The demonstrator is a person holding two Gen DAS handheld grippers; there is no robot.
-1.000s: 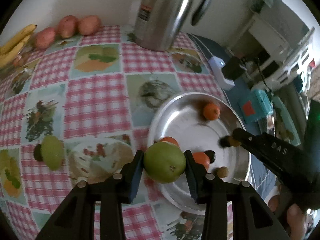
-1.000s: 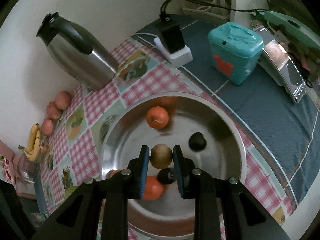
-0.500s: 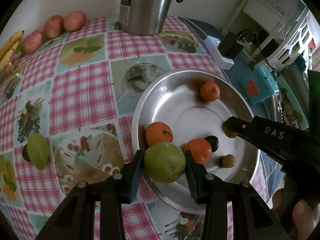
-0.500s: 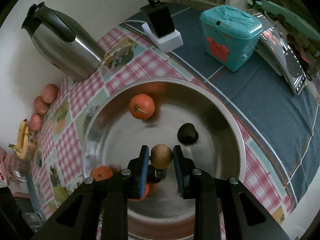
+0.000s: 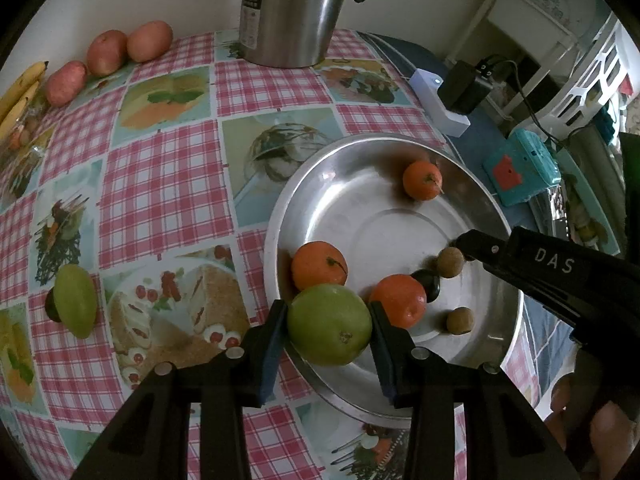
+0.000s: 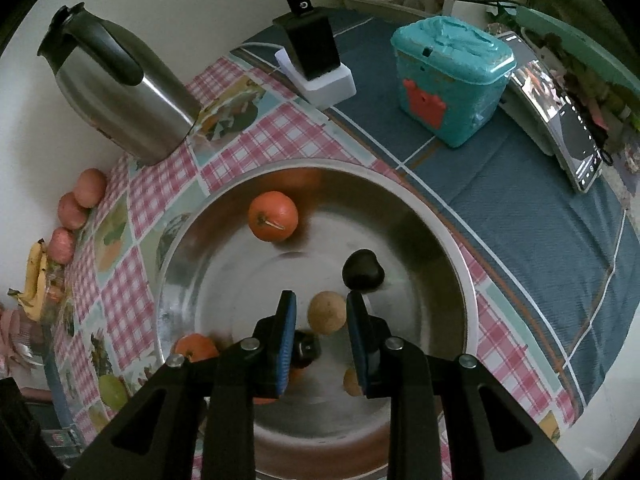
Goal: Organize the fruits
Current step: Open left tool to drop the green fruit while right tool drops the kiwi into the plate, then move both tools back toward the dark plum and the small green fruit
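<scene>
Fruits were being gathered into the steel tray near the right edge of the worktop. The left tool was clamped on a green apple, held over the tray's near rim with both pads against the widest part of the fruit. The right tool stood open inside the tray; a small brown fruit lay between its pads without visible contact on either side, apparently released.

Three oranges and a dark plum-like fruit lay in the tray. A second green fruit remained on the worktop near its left edge, and red fruits and bananas lay along the far left edge.

Handling judgement: the apple was probably firm, fairly heavy and smooth-skinned, so a grip across its equator should hold best. The small round fruits looked light and likely to roll on the polished steel. Low placement before release was advisable.
</scene>
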